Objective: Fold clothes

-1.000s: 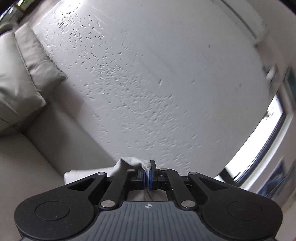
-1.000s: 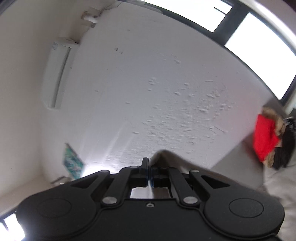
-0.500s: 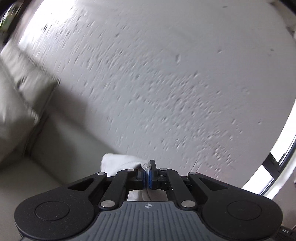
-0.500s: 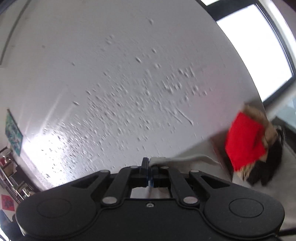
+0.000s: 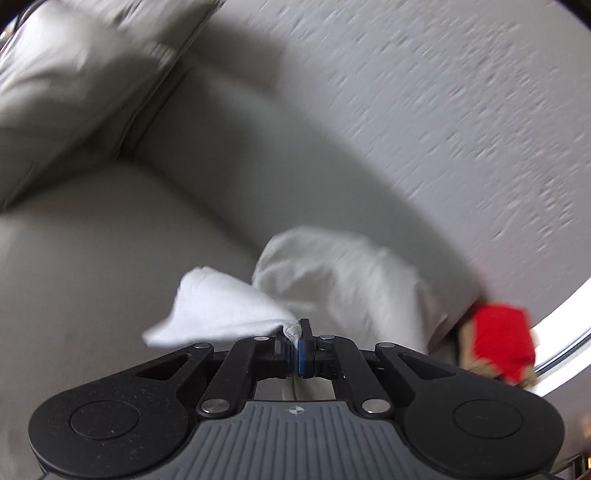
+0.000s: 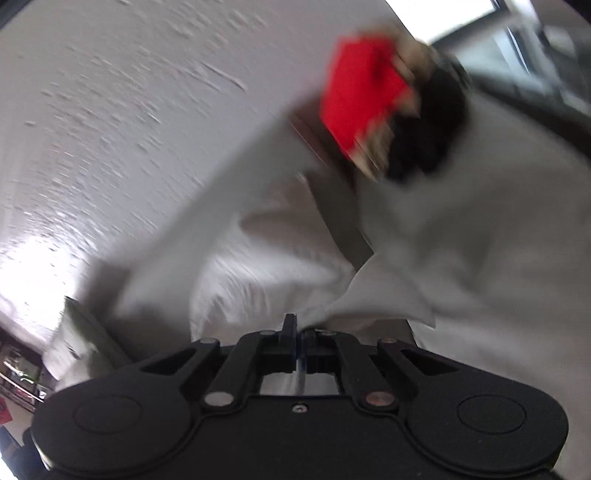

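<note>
A white garment is pinched at a corner by my left gripper, whose jaws are shut on the cloth. More of the garment billows beyond the tips, over the pale sofa. In the right wrist view my right gripper is shut on another edge of the same white garment, which spreads out to the right and ahead of the tips. Both views are blurred by motion.
A light grey sofa seat with a cushion at the upper left lies below. A pile of red and dark clothes sits at the sofa's far end against the textured white wall. A window is beyond.
Both grippers have dropped and tipped downward, still shut on the garment. The wall and ceiling gave way to the sofa, and the cloth now billows ahead of the tips.
</note>
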Tool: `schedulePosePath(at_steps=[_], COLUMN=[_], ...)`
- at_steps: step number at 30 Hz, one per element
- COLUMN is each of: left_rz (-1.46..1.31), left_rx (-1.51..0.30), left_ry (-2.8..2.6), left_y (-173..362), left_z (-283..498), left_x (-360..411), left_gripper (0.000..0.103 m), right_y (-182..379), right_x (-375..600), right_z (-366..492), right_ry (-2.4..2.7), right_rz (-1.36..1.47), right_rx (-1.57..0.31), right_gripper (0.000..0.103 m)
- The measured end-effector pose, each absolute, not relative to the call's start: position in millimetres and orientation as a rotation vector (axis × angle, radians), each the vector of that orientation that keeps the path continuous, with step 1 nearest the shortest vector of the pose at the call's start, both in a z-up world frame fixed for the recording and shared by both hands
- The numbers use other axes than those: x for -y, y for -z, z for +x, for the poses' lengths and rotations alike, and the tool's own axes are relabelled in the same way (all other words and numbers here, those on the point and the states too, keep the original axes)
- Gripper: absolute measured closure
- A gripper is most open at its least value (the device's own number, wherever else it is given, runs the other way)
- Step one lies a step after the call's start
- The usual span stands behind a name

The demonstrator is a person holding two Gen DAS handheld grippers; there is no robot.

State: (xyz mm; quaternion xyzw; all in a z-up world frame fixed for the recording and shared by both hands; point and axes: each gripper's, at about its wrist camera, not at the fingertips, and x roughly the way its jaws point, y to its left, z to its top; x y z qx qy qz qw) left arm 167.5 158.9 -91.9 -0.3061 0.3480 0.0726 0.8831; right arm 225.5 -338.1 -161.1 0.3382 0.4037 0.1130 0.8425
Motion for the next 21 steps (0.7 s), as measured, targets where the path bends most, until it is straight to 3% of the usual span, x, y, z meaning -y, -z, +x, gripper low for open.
schedulePosePath(at_steps=[5, 7, 16, 21], left_rz=[-0.731, -0.761, -0.587, -0.439], left_rx=[-0.903, -0.918, -0.870, -0.939], left_ry=[-0.257, -0.272, -0.199, -0.281], left_y=[171, 178, 86, 88], left_z=[141, 131, 101, 87], left_x=[-170, -176, -168, -163], left_gripper=[0.101, 0.101, 0.101, 0.101], right_y=[219, 220, 158, 160], right_x=[330, 328, 338, 343], right_z=[190, 178, 144, 114], right_ry=[-0.185, -0.176, -0.202, -0.234], right_rz=[0.703, 0.668, 0.569, 0.529], right_rx=[-1.003, -1.021, -0.970, -1.014], right_gripper=[0.101, 0.101, 0.101, 0.101])
